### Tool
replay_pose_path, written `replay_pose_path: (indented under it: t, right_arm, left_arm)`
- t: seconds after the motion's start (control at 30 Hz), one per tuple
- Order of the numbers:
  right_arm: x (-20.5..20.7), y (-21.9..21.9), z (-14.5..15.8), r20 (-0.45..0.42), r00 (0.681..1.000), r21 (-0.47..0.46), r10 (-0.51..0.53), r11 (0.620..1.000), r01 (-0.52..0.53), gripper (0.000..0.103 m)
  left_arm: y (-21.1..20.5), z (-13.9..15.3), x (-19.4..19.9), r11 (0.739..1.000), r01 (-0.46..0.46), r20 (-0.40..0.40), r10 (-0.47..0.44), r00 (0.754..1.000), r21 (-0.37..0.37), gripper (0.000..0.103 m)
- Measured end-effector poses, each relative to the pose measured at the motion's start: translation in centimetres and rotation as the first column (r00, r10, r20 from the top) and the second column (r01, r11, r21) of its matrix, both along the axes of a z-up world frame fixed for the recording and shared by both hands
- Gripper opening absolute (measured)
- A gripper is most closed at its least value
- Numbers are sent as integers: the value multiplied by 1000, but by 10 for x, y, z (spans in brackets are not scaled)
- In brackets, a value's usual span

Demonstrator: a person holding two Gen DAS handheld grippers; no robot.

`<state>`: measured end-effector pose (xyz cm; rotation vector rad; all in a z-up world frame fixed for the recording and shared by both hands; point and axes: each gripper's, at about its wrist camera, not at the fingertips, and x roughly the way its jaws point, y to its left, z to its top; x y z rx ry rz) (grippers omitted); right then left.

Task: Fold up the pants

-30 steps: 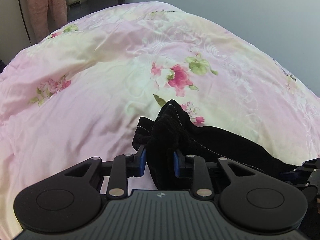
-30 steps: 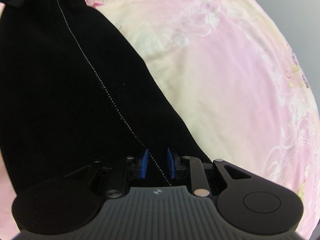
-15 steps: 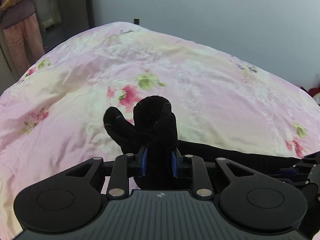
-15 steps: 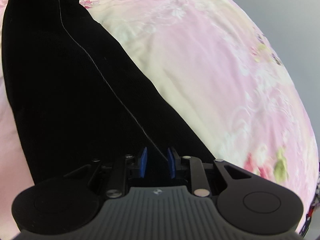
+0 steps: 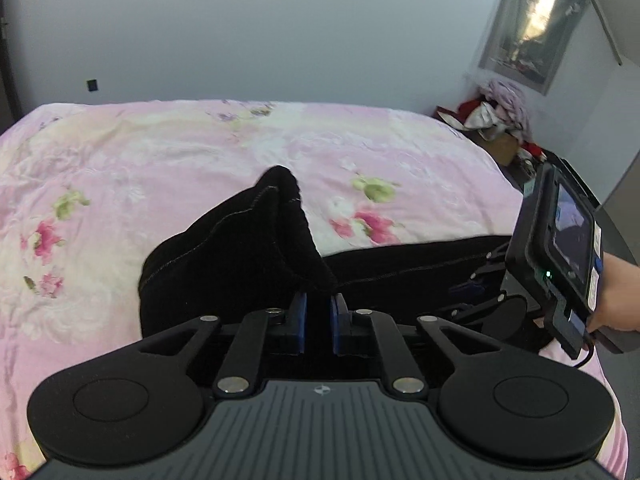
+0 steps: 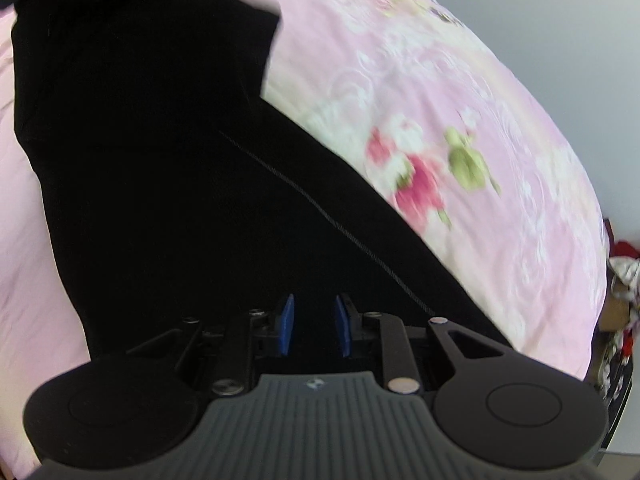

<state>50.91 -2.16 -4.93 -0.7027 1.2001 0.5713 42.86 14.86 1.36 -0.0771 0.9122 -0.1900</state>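
A bed (image 5: 168, 148) under a pink floral cover fills most of both views, with a grey wall (image 5: 280, 32) behind it and a framed picture (image 5: 524, 28) high in the far right corner. Below that picture a heap of clothes (image 5: 496, 112) sits on a box beside the bed.

The black pants (image 5: 240, 248) hang lifted over the cover, stretched between the two tools. In the left wrist view their long axis runs across the frame, from the bunched end at the left gripper (image 5: 318, 322) out to the right edge, where a pale stitched seam follows the same line. That bunched end rises to a peak pointing away from the camera. In the right wrist view the pants (image 6: 160, 160) spread wide from the lower middle up to the upper left, the seam slanting the same way.

The left gripper's jaws are closing, blue pads (image 5: 299, 320) pinching the cloth. The right gripper (image 6: 314, 330) stands narrowly parted with black cloth gripped between its blue pads (image 6: 286, 328). A hand (image 5: 612, 300) holds the right tool at the frame's edge
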Motion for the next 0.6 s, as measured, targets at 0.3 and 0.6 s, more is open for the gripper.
replay_pose_path:
  t: [0.3, 0.6]
  right_arm:
    - [-22, -36, -22, -111, 993, 106, -41, 993, 52, 18]
    - [-9, -21, -21, -132, 988, 318, -76, 941, 115, 19]
  left_arm:
    - [-33, -75, 13, 995, 91, -112, -95, 989, -42, 23]
    - [14, -64, 22, 990, 3, -12, -1, 1000, 143, 39]
